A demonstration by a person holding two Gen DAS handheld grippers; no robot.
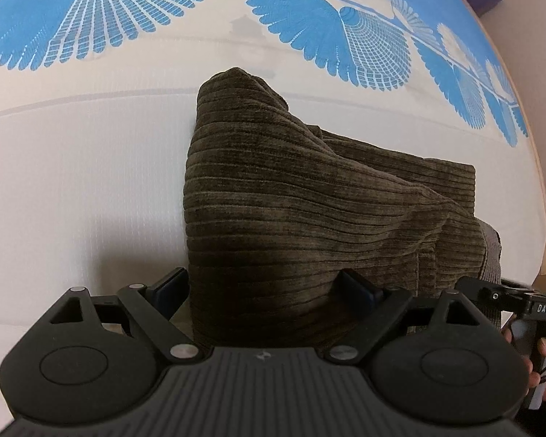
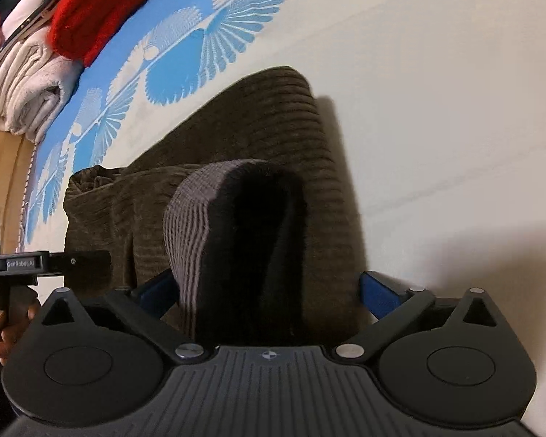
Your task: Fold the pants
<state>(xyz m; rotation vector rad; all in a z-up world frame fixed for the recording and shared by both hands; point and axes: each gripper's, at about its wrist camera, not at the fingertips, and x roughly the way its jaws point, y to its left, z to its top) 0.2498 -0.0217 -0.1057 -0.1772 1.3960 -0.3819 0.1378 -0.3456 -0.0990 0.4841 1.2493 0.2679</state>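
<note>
Dark brown corduroy pants lie folded in a thick bundle on a white and blue bedsheet. My left gripper is open, its blue-padded fingers standing wide on either side of the bundle's near edge. In the right wrist view the pants lie under my right gripper, which is also open. Its jaws straddle the near end, where a grey ribbed waistband curls up.
Folded cream and red clothes are stacked at the bed's far left edge in the right wrist view. The other gripper and a hand show at the right edge of the left wrist view and at the left edge of the right wrist view.
</note>
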